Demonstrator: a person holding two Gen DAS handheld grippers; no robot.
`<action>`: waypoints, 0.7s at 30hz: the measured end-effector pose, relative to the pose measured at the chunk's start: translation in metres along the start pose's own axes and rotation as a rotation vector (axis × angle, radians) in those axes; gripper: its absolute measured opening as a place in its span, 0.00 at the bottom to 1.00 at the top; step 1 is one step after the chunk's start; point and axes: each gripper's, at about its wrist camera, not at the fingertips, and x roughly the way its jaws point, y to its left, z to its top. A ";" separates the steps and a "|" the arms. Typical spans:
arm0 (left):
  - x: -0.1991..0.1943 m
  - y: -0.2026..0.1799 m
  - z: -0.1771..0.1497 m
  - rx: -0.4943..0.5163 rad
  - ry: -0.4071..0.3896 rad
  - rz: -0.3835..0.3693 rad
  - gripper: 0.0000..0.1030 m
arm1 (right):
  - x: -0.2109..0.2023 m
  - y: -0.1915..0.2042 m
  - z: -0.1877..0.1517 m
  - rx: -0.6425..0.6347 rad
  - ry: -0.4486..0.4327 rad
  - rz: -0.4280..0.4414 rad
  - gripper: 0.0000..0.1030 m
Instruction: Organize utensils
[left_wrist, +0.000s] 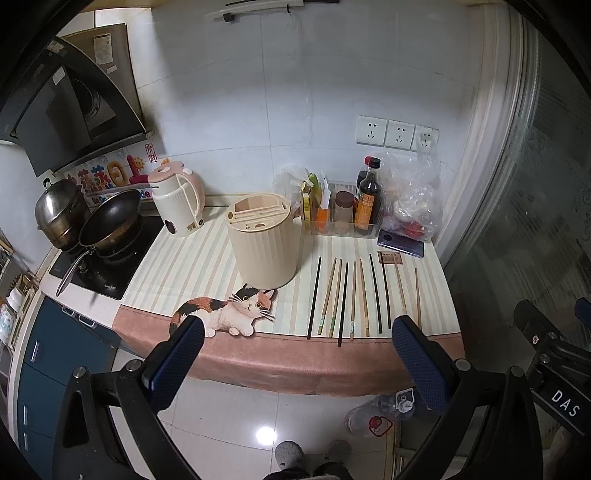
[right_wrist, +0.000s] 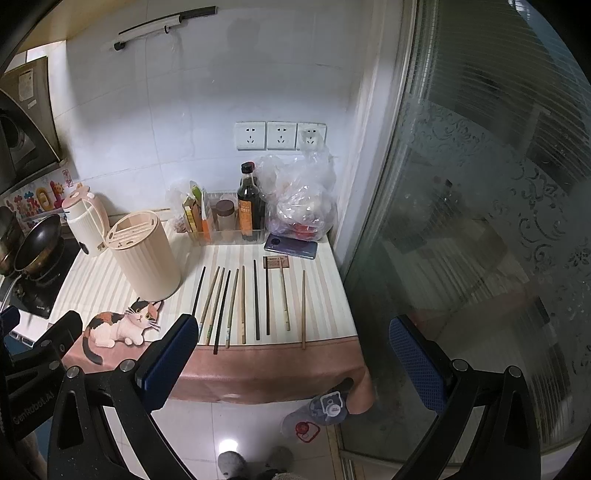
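Several chopsticks (left_wrist: 354, 299) (right_wrist: 242, 304), dark and wooden, lie side by side on the striped counter mat (left_wrist: 192, 266) (right_wrist: 92, 280). A cream ribbed utensil holder (left_wrist: 263, 240) (right_wrist: 146, 254) with slots in its lid stands to their left. My left gripper (left_wrist: 297, 354) is open and empty, held in front of the counter edge below the chopsticks. My right gripper (right_wrist: 293, 354) is open and empty, also off the counter's front edge; part of it shows at the right of the left wrist view (left_wrist: 554, 354).
A kettle (left_wrist: 177, 201), a wok (left_wrist: 110, 221) and a steel pot (left_wrist: 61, 210) sit on the left. A clear tray with bottles (left_wrist: 367, 201), a plastic bag (left_wrist: 413, 199) and a phone (left_wrist: 400, 243) line the back. A glass door (right_wrist: 480, 221) is on the right.
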 end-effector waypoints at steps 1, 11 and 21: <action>0.000 0.000 -0.001 -0.001 0.001 0.000 1.00 | 0.000 0.000 0.000 0.000 0.000 0.000 1.00; 0.004 0.005 -0.012 -0.006 0.001 -0.018 1.00 | 0.001 0.003 -0.003 0.008 0.005 0.007 1.00; 0.059 0.010 -0.001 0.051 -0.110 -0.030 1.00 | 0.045 -0.002 -0.011 0.142 0.002 0.033 1.00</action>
